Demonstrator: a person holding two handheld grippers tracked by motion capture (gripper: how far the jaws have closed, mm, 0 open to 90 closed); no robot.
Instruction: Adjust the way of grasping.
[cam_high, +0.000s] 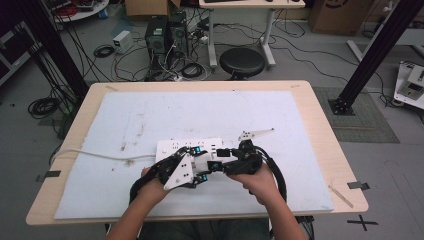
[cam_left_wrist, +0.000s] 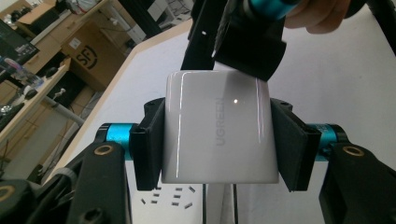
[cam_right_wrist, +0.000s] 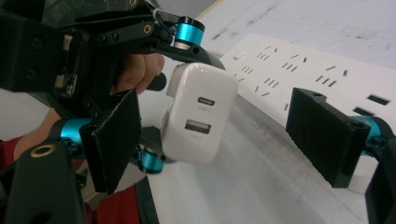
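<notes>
A white UGREEN wall charger (cam_left_wrist: 219, 133) is clamped by its two sides between the black pads of my left gripper (cam_left_wrist: 219, 140), which is shut on it. In the right gripper view the charger (cam_right_wrist: 201, 116) shows its face with two USB ports. It sits between the jaws of my right gripper (cam_right_wrist: 219, 137), which stand wide open with a gap on each side. A white power strip (cam_right_wrist: 303, 70) with several sockets lies just beyond. In the high view both grippers, left (cam_high: 204, 172) and right (cam_high: 220, 161), meet over the strip's (cam_high: 185, 146) near edge.
The strip's white cord (cam_high: 100, 155) runs off to the left across a pale mat (cam_high: 200, 112) that covers the wooden table (cam_high: 325, 130). A small white bracket (cam_high: 256, 133) lies on the mat right of the strip. A black stool (cam_high: 242, 62) stands beyond the table.
</notes>
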